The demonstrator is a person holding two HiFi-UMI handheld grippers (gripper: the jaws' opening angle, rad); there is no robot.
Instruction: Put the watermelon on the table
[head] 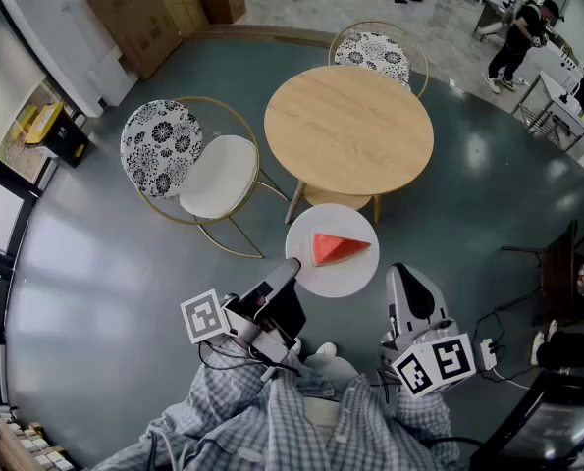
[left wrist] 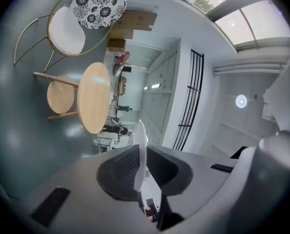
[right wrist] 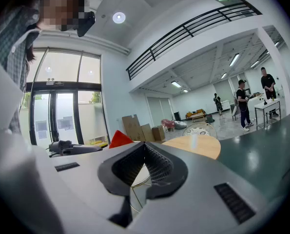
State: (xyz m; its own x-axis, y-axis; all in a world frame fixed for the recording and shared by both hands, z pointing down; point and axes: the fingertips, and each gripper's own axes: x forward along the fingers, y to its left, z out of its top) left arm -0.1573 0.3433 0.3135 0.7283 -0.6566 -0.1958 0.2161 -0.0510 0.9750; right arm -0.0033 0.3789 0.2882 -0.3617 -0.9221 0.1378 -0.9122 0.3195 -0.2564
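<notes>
Jaws of the left hand-held gripper (head: 290, 271) are clamped on the rim of a white plate (head: 345, 281) carrying the watermelon slice (head: 338, 247), held roughly level before the person's body. The right hand-held gripper (head: 405, 275) hovers just beside the plate, jaws together on nothing. Beyond stand a round wooden desk (head: 348, 130) and a cushioned chair (head: 201, 165) on the grey floor (head: 105, 263).

Quick count: one round wooden table (head: 348, 130). Two chairs with flowery backs, one chair (head: 188, 160) left of it and another (head: 375, 55) behind it. One white plate (head: 343, 281), one watermelon slice (head: 336, 248). Two grippers: the left gripper (head: 288, 271) and the right gripper (head: 405, 275). Three cardboard boxes (head: 179, 3) by the wall, and two people (head: 520, 35) way at the back.
</notes>
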